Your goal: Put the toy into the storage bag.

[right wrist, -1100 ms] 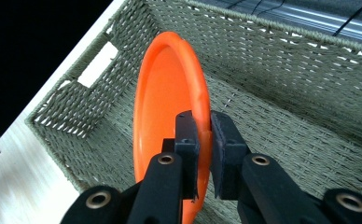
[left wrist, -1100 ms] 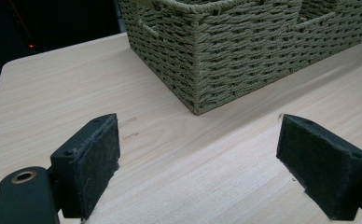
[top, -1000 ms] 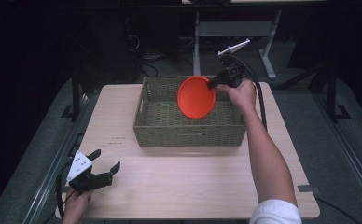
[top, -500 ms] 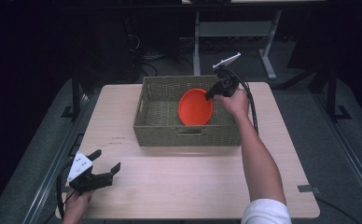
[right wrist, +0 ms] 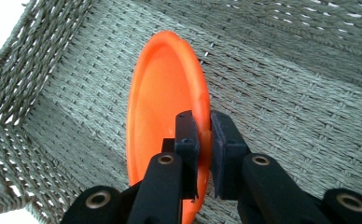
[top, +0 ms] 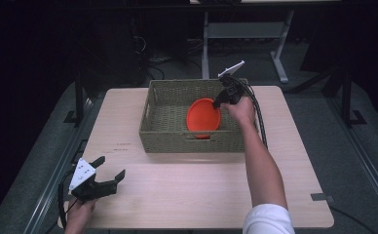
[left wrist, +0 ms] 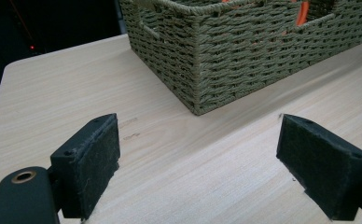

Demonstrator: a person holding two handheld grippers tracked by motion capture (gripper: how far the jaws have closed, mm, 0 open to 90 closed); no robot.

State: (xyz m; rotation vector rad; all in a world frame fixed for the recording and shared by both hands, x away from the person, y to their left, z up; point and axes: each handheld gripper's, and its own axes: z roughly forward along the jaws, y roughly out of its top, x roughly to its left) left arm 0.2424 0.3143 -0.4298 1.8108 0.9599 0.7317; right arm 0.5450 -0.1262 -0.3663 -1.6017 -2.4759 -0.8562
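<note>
- The right hand-held gripper point(top: 219, 101) reaches into the woven basket point(top: 162, 138) from its right side. Its two jaws are pinched tight on the rim of an orange plate point(top: 203, 117).
- In the right gripper view, the right hand-held gripper point(right wrist: 205, 130) has one pad on each face of the orange plate point(right wrist: 163, 107), which stands on edge and tilted.
- The plate sits low inside the basket, toward its front right part. Whether its lower edge touches the woven floor point(right wrist: 281, 93) I cannot tell.
- Nothing else can be made out in the basket.
- A sliver of orange shows over the basket's rim point(left wrist: 303, 11) in the left gripper view.
- The left hand-held gripper point(top: 110, 169) rests at the near left corner of the desk point(top: 187, 185), well apart from the basket. Its jaws stand wide apart with nothing between them.
- A small dark mark, possibly writing, lies on the desk point(top: 123, 146) just left of the basket's front corner. It is too small to read.
- No brand or label can be read on the basket, plate or grippers.
</note>
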